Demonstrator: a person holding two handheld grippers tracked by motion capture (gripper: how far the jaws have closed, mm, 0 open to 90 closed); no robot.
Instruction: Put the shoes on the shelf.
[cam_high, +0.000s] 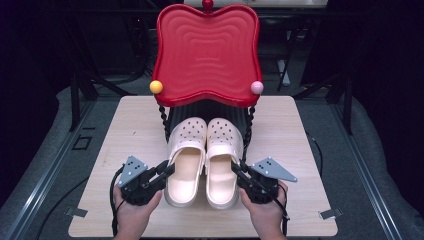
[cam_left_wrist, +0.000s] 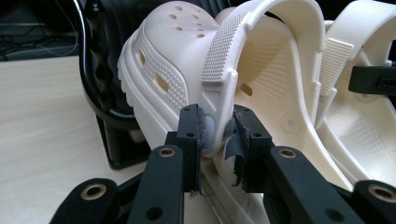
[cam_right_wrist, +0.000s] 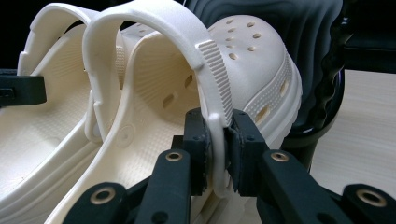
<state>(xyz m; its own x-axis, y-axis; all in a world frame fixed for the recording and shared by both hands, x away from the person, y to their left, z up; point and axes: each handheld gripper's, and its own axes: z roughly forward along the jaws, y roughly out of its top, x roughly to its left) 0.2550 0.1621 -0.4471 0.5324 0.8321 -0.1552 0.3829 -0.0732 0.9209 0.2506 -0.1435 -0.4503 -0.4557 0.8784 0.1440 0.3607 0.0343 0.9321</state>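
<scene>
A pale wooden surface (cam_high: 125, 130) carries a glossy red wavy-edged plastic tray (cam_high: 207, 52) on a black stand at twelve o'clock; the tray holds nothing; at six o'clock of it lie two cream perforated foam clogs side by side, toes under the tray; the left gripper (cam_left_wrist: 217, 135) is clamped on the left clog (cam_high: 186, 160) at its strap hinge, at nine o'clock of the pair; the right gripper (cam_right_wrist: 218, 135) pinches the strap of the right clog (cam_high: 222, 160) at three o'clock; no writing reads.

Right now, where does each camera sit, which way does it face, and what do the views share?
High view: above the person's side, looking forward and down at the table, red stand and both clogs; both hands and grippers show.
Left gripper view: rides the left gripper, looking along its jaws, clamped on the left clog at its strap.
Right gripper view: rides the right gripper, jaws clamped on the right clog at its strap.
Shared: both gripper views show both clogs and the other gripper's black jaw tip.
</scene>
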